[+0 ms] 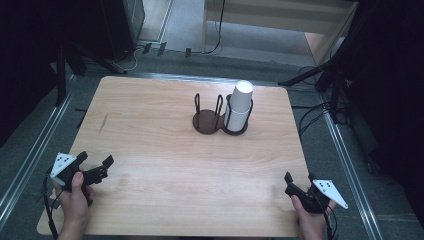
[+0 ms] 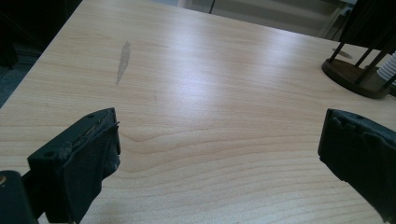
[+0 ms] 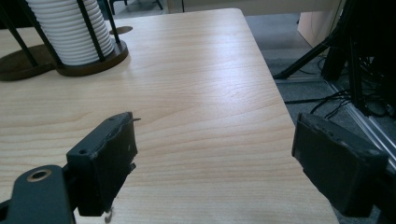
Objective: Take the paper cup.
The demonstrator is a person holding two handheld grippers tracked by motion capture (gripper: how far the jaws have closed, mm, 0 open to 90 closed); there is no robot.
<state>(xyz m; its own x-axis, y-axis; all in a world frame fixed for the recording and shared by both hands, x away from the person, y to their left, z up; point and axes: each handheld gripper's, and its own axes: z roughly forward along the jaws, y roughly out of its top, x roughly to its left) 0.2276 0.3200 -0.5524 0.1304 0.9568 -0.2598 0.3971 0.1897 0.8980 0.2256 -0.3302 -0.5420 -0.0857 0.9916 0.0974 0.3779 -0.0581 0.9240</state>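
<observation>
While both grippers [image 1: 95, 167] [image 1: 300, 184] gape, the cup stack [image 1: 240, 105] stands well beyond.

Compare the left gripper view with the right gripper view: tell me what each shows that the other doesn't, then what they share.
Left gripper view alone: a grey scuff mark on the table.

Right gripper view alone: the ribbed sides of the stack of white cups seen close up, the table's right edge, and floor cables beyond it.

Both: the light wooden tabletop, the dark cup holder, and a pair of black jaws standing apart with nothing between them.
</observation>
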